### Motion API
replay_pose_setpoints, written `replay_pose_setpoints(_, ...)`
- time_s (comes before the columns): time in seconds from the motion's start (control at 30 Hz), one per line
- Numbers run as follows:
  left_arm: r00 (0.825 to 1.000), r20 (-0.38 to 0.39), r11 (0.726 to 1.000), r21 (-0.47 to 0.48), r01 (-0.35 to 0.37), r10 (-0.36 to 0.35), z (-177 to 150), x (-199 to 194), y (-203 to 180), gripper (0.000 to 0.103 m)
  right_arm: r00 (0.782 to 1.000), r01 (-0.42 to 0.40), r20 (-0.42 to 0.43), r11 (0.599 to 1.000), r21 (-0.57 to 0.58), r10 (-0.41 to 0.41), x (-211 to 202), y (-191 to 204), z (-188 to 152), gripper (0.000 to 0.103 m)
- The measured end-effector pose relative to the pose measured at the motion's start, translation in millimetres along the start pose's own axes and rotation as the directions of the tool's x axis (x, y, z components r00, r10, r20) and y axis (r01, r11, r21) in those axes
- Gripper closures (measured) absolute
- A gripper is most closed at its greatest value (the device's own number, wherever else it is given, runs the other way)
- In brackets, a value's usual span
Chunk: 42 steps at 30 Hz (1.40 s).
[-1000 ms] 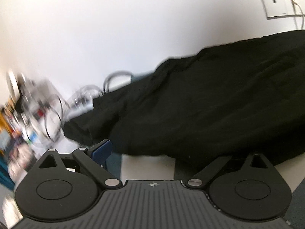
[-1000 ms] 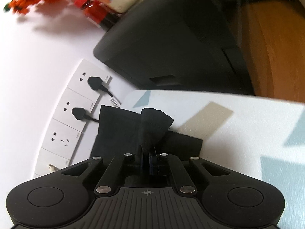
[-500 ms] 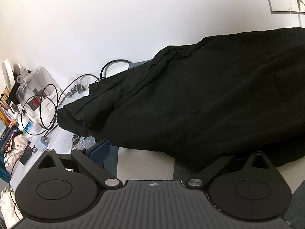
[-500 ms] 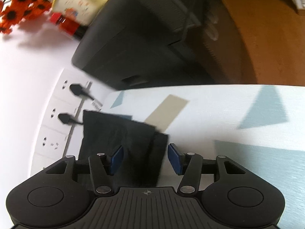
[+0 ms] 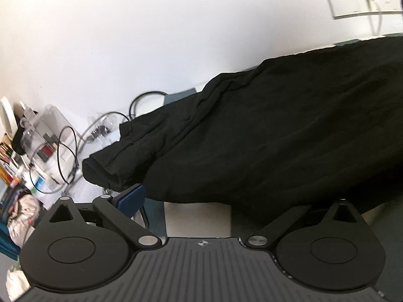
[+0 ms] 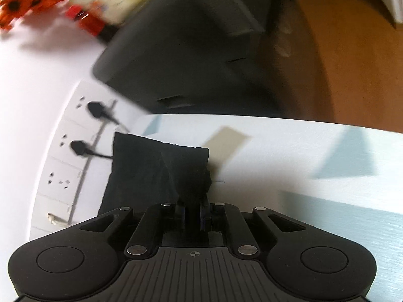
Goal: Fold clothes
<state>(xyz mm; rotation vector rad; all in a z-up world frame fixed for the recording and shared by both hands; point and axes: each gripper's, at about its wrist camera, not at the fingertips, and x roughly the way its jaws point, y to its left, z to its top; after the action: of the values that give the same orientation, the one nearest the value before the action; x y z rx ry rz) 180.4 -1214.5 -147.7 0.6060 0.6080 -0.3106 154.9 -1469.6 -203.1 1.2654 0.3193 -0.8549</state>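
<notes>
Right tongs (image 6: 193,214), wide half a second ago, now pinch the black garment (image 6: 161,168) at lower centre; left tongs (image 5: 234,198) gape, cloth (image 5: 277,136) spread across the surface (image 5: 199,216). Fold can proceed.

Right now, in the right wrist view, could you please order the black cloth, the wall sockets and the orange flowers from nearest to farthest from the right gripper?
1. Black cloth: pinched in the right gripper.
2. Wall sockets: left.
3. Orange flowers: top-left corner, blurred.

Matte black ribbed gripper (image 6: 193,216) housing, silver pivot screws, blue-padded jaws.
</notes>
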Motion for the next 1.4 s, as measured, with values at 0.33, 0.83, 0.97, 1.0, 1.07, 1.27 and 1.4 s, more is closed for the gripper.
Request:
replay_pose_setpoints(0.33, 0.978, -0.063, 0.980, -0.006, 0.201, -0.201, -70.9, -70.2, 1.2, 0.002, 0.988, 0.142, 0.054, 0.990, -0.003, -0.142, -84.3, -76.2, 5.2, 0.095)
replay_pose_setpoints(0.83, 0.866, 0.020, 0.861, -0.105, 0.498, -0.499, -116.5, -114.5, 79.5, 0.003, 0.987, 0.071, 0.156, 0.969, -0.235, -0.035, -167.6, 5.8, -65.2, 0.033)
replay_pose_setpoints(0.97, 0.884, 0.024, 0.867, -0.183, 0.463, -0.467, -124.6, -91.5, 119.2, 0.003, 0.996, -0.041, 0.055, 0.919, -0.391, 0.068, -155.8, 59.2, -113.7, 0.028)
replay_pose_setpoints(1.0, 0.889, 0.016, 0.875, -0.173, 0.453, -0.458, -125.3, -84.1, 121.6, 0.007, 0.997, -0.054, 0.026, 0.909, -0.414, 0.071, -148.1, 69.9, -126.5, 0.028)
replay_pose_setpoints(1.07, 0.929, 0.016, 0.922, -0.116, 0.369, -0.370, -123.4, -71.2, 118.9, 0.018, 0.997, -0.083, -0.036, 0.901, -0.426, 0.075, -132.0, 87.1, -147.2, 0.028)
replay_pose_setpoints(1.27, 0.975, 0.085, 0.961, 0.206, 0.187, -0.207, -106.8, -48.7, 96.7, 0.015, 0.975, -0.180, -0.199, 0.864, -0.470, 0.095, -80.6, 141.4, -198.8, 0.029)
replay_pose_setpoints(1.4, 0.970, 0.112, 0.882, 0.448, 0.146, -0.218, -104.6, -43.9, 72.8, 0.021, 0.963, -0.212, -0.249, 0.855, -0.473, 0.102, -51.2, 170.8, -225.2, 0.029)
